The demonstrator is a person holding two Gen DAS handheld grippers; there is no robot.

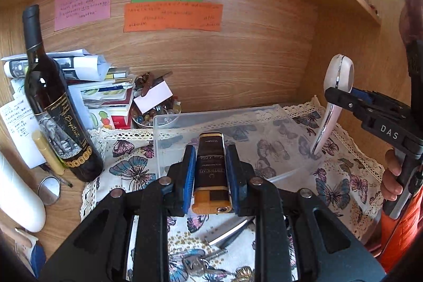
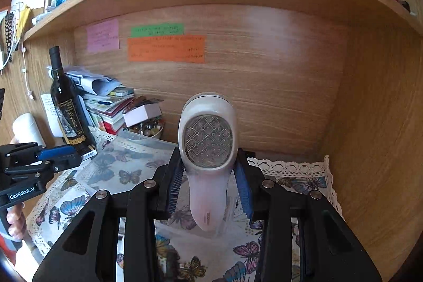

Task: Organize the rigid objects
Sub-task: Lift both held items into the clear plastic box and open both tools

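My left gripper (image 1: 210, 157) is shut on a dark brown and orange lighter (image 1: 210, 171), held over the near edge of a clear plastic box (image 1: 211, 123) on the butterfly cloth. My right gripper (image 2: 210, 176) is shut on a white lint shaver (image 2: 207, 147) with a round metal mesh face, held upright above the cloth. The shaver (image 1: 335, 86) and the right gripper (image 1: 343, 97) also show at the right of the left wrist view, over the box's right end. The left gripper (image 2: 66, 157) shows at the left of the right wrist view.
A dark wine bottle (image 1: 53, 107) stands at the left, with a stack of papers and booklets (image 1: 87, 86) and a bowl of polished stones (image 1: 156, 112) behind it. Keys (image 1: 195, 263) and a metal tool (image 1: 227, 231) lie on the cloth below my left gripper. Wooden walls enclose the back and right.
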